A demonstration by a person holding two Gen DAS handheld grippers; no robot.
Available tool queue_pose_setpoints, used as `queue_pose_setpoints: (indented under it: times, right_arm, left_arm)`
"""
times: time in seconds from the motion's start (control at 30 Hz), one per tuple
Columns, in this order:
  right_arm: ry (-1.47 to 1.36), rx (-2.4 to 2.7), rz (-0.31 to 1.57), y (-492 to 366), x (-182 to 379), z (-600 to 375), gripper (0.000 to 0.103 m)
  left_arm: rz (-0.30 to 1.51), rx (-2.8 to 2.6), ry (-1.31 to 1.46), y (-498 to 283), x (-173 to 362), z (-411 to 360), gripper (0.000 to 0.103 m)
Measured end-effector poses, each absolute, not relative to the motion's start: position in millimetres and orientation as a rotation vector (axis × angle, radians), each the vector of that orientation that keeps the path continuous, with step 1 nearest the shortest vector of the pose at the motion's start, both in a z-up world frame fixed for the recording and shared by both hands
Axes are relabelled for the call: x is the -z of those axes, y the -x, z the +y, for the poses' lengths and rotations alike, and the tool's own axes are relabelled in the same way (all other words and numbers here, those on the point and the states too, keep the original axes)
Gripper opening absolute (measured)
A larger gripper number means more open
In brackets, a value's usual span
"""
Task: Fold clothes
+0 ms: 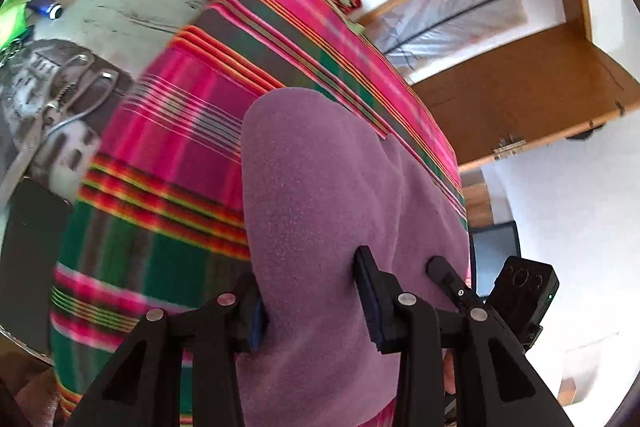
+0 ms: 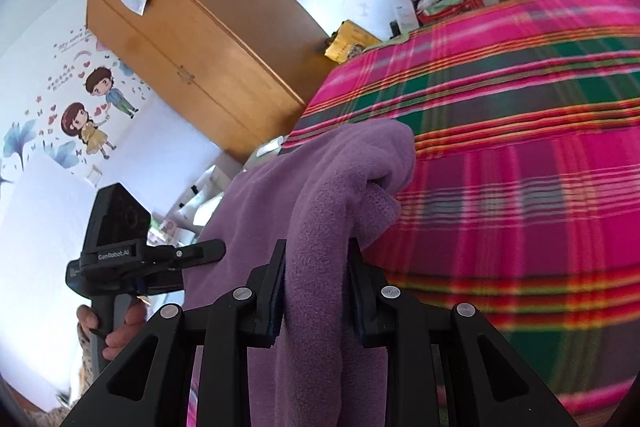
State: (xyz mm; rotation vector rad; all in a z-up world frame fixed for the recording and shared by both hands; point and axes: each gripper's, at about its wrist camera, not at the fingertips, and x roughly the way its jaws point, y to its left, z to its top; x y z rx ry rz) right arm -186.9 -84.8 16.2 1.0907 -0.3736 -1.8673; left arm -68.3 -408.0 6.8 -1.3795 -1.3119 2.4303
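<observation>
1. I see the purple fleece garment (image 1: 320, 187) held up over the striped pink and green blanket (image 1: 168, 155). Both of my tongs grip it.
2. In the left wrist view its long axis runs from the bottom of the picture, between the fingers, up and a little left. It ends in a rounded edge that lies over the blanket's pink part.
3. My left gripper (image 1: 316, 303) is closed on the fleece: a wide band of cloth passes between the two blue pads and fills the gap completely.
4. In the right wrist view, the garment (image 2: 332, 195) makes a thick, bunched roll. It rises from between the fingers and leans up and to the right, where its top end curls over and hangs down toward the blanket (image 2: 520, 167).
5. My right gripper (image 2: 316, 291) is also closed on the fleece. The roll is pressed between the pads and no free space stays beside it.
6. A flatter sheet of the same cloth spreads left from the roll toward the other gripper (image 2: 200, 251), which a hand (image 2: 120, 327) holds by its handle. Its fingertip disappears at the cloth edge.
7. In the left wrist view, the other gripper's finger (image 1: 444, 271) touches the fleece just right of my left tongs.
8. Whether the garment's far end touches the blanket or only hangs above it, I cannot tell.
</observation>
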Motion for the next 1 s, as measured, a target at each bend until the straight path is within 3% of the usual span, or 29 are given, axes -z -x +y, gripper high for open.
queue_pose_setpoints:
  times: [0.73, 1.0]
  right_arm:
    - [-1.136, 1.873, -0.314, 214.9, 5.6, -149.9, 0.028]
    - [-1.160, 1.952, -0.190, 207.6, 9.5, -149.7, 0.034]
  left_arm:
    - [-1.382, -2.466, 1.412, 93.6, 12.4, -456.8, 0.043]
    - [-1.380, -2.486, 1.425, 89.3, 14.9, -457.0, 0.047]
